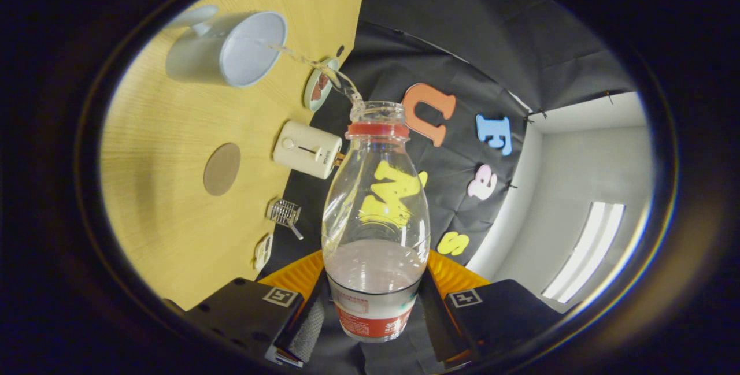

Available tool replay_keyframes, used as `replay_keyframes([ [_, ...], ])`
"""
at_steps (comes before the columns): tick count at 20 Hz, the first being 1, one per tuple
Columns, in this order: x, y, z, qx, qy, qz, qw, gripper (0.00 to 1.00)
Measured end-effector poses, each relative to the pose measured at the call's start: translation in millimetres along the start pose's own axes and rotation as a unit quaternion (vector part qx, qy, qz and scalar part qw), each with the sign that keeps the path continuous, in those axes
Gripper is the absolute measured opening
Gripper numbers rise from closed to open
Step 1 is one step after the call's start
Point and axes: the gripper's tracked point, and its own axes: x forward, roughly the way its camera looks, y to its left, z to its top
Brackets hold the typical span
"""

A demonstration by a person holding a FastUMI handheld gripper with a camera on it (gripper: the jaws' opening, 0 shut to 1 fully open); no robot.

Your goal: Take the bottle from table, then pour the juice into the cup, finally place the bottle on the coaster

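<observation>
The gripper (373, 311) pinched the bottle (376, 219) low on its body, a finger (303, 320) pressing each side, so the bottle stood between the jaws with its open neck reaching ahead of them. It was tipped toward the wooden table (167, 201), pale liquid pooled near its base, and a thin stream (312, 66) arced from the mouth into the white cup (231, 45) beyond the fingers. The round coaster (222, 169) lay on the table nearer than the cup, beside a small white box (306, 148).

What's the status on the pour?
Gripper shut on bottle, tilted. Liquid stream arcing into cup. Coaster bare, beside white box.
</observation>
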Motion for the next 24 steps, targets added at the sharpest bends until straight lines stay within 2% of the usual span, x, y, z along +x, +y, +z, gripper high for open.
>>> replay_keyframes([
  [21, -1.3, -36.9, 13.3, -0.089, -0.027, -0.047, 0.995, 0.79],
  [24, 0.6, -46.6, 15.9, -0.103, -0.028, -0.065, 0.992, 0.79],
])
